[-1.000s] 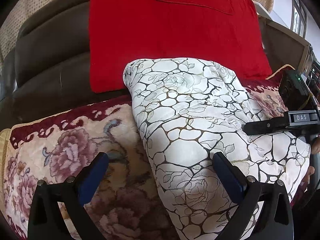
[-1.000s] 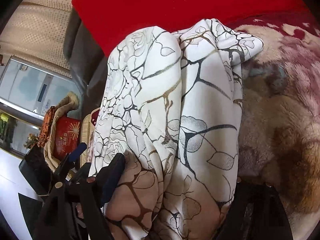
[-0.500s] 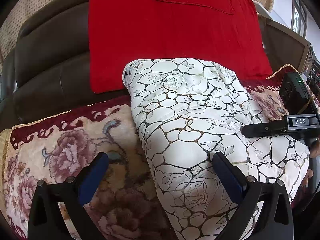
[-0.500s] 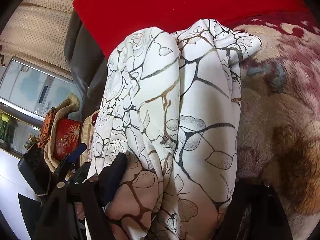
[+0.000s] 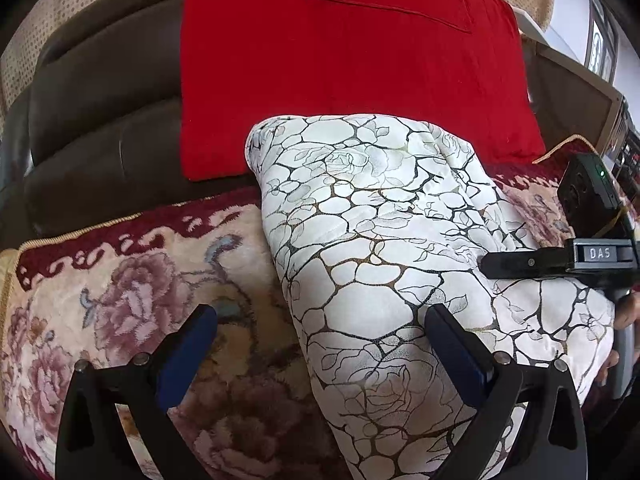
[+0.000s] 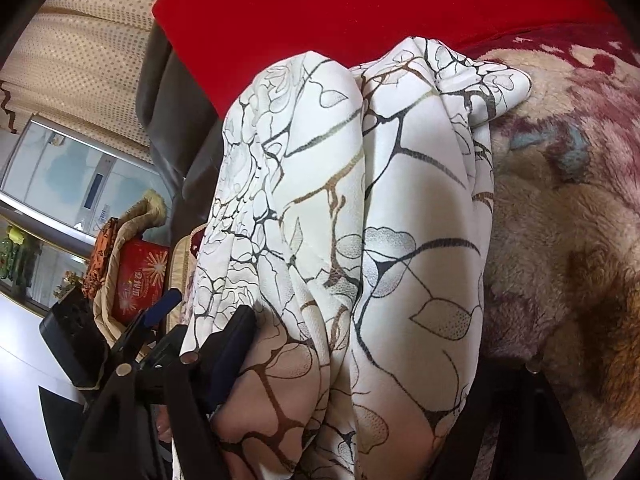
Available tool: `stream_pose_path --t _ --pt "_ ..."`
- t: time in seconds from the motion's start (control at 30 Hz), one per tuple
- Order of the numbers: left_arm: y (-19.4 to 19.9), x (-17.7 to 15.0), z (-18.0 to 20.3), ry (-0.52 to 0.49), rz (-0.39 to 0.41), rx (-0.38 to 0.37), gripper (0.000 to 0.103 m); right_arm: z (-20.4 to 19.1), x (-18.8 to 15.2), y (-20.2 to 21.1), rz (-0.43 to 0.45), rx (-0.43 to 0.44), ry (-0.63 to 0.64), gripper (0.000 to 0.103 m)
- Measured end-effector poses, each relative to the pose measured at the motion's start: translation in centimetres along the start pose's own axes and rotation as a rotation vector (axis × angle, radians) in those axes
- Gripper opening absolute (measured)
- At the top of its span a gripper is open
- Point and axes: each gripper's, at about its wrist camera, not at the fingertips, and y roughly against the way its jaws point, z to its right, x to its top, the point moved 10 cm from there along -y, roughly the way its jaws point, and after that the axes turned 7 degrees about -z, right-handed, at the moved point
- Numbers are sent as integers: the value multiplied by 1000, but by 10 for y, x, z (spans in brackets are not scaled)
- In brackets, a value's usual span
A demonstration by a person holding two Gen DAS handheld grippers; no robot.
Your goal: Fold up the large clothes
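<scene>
I see the folded white garment [image 5: 380, 248], printed with black and gold rose outlines, lying as a thick bundle on the floral plush cover [image 5: 132, 304] of the sofa seat, its far end against the red cloth [image 5: 340, 60] draped over the dark leather backrest [image 5: 100, 120].

My left gripper [image 5: 320, 340] stands released, its blue pads spread wide: the left finger [image 5: 188, 352] is over the plush cover, the right finger rests at the top of the bundle's near left edge, and nothing is pinched.

My right gripper [image 6: 360, 368] straddles the near right end of the bundle. Its left finger [image 6: 232, 348] lies against the cloth; the right finger is hidden behind the folds, so I cannot tell whether it truly grips. In the left view its black body [image 5: 560, 260] reaches in from the right.
</scene>
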Motion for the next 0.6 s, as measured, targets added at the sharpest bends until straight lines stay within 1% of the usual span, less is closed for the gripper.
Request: stream_pose_path --t 0.03,0.1,0.23,0.27,0.3,0.33,0.37,0.4,0.43,0.5,0.53,0.6 --pt "0 -1 0 7 -6 -16 103 0 0 0 1 0 0 77" --pt "3 -2 -1 37 -19 -81 103 1 1 -1 1 1 3 77" --pt "15 -4 -2 135 -15 -262 103 2 2 -1 0 6 4 77" --pt "14 -6 -1 159 -29 -313 103 3 2 -2 0 7 3 77" --pt "8 -10 2 183 -65 -365 103 3 1 -1 0 7 3 77" --pt "1 -15 5 205 -106 -401 103 3 0 -1 1 7 2 77" --pt "-8 -21 8 231 -150 -420 103 3 0 -1 1 7 2 77" --pt "-16 -25 12 241 -185 -434 103 3 0 -1 1 8 1 77" --pt "-21 -28 18 245 -211 -463 103 3 0 -1 1 8 1 77" --pt "-27 -31 34 285 -256 -585 103 3 0 -1 2 8 1 77" --pt "-29 -31 36 300 -260 -597 103 3 0 -1 3 8 2 77" --pt "-31 -31 38 319 -246 -595 103 2 0 0 4 8 3 77"
